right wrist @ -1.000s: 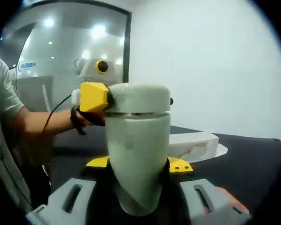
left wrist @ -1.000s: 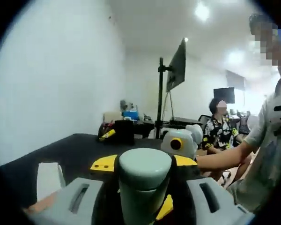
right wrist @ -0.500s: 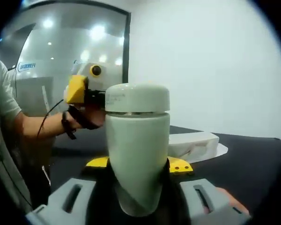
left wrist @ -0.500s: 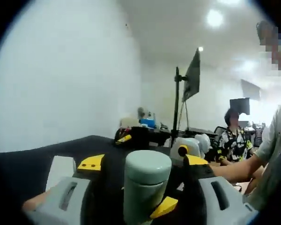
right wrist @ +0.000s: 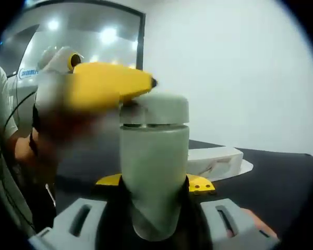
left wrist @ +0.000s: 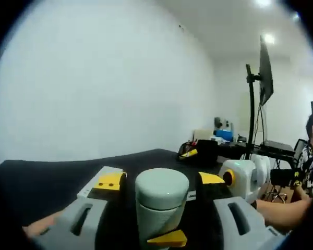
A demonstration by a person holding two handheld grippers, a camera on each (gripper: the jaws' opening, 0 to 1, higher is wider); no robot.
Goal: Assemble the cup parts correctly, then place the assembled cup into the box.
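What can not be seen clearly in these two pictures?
- Right gripper view: the left gripper is motion-blurred; whether it touches the lid is unclear.
- Right gripper view: the cup hides part of the white box.
- Left gripper view: the cup's base is cut off by the bottom edge.

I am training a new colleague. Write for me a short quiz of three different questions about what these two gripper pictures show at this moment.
1. True or false: the right gripper is shut on the pale green cup.
2. Multiple choice: in the right gripper view, the left gripper's yellow jaw is at the cup's A) base B) lid C) neither.
3. Fill in: the white box lies on the ____ table.

Key: 1 true. 2 B. 3 black.
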